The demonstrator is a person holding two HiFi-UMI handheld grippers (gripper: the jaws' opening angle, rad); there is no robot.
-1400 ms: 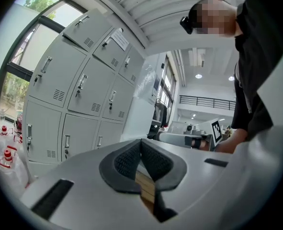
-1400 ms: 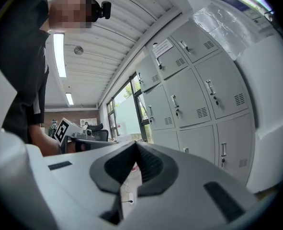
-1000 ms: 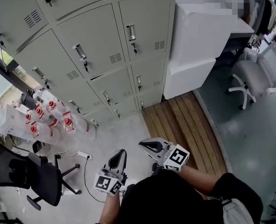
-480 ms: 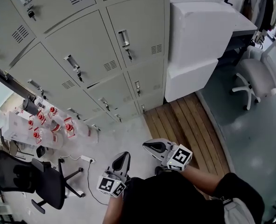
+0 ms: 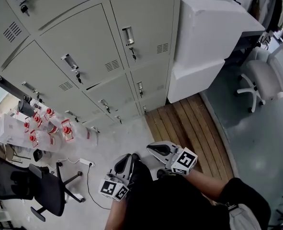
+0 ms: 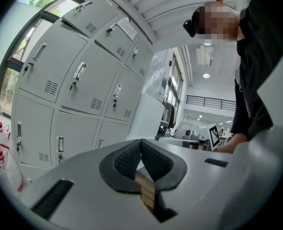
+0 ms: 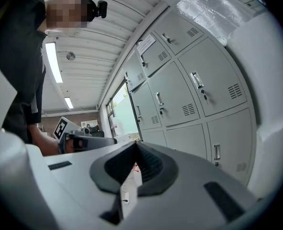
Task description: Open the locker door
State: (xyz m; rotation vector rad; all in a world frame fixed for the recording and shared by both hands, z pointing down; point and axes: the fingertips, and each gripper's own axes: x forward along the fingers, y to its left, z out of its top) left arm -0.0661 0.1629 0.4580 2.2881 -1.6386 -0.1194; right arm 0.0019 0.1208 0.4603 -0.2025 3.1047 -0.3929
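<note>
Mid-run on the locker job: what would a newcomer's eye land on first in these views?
The bank of grey lockers fills the upper left of the head view, a handle on each door. Low in that view the left gripper and right gripper are both shut and empty, held near the person's body, clear of the lockers. Red-capped bottles cluster on the floor at the left.

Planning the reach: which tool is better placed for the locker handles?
Right, slightly: the right tool seems nearer the lockers than the left tool; both shut, empty, far off.
</note>
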